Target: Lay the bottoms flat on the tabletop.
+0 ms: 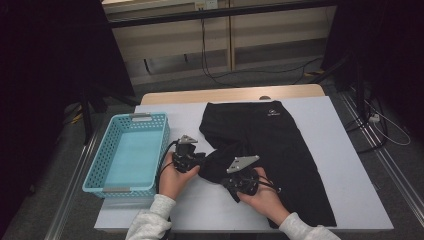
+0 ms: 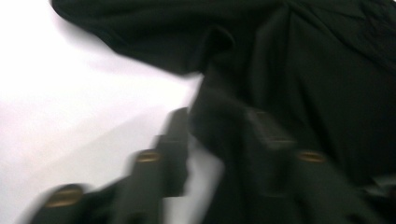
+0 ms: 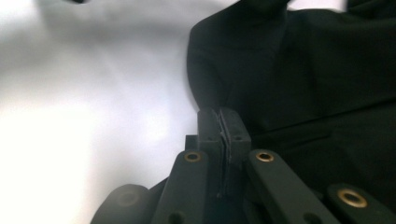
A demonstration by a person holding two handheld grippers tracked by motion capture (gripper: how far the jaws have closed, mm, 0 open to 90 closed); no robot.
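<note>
Now black shorts (image 1: 270, 140) fold between parted left gripper (image 2: 217, 135), right gripper (image 3: 223, 126) clenched on hem

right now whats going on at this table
A person is working a pair of black shorts spread on a white table, a gripper in each hand. The right gripper is shut at the edge of the cloth; whether it pinches any is hard to tell. The left gripper stands partly open with a fold of the fabric between its jaws. A blue basket sits beside the shorts with nothing in it.
</note>
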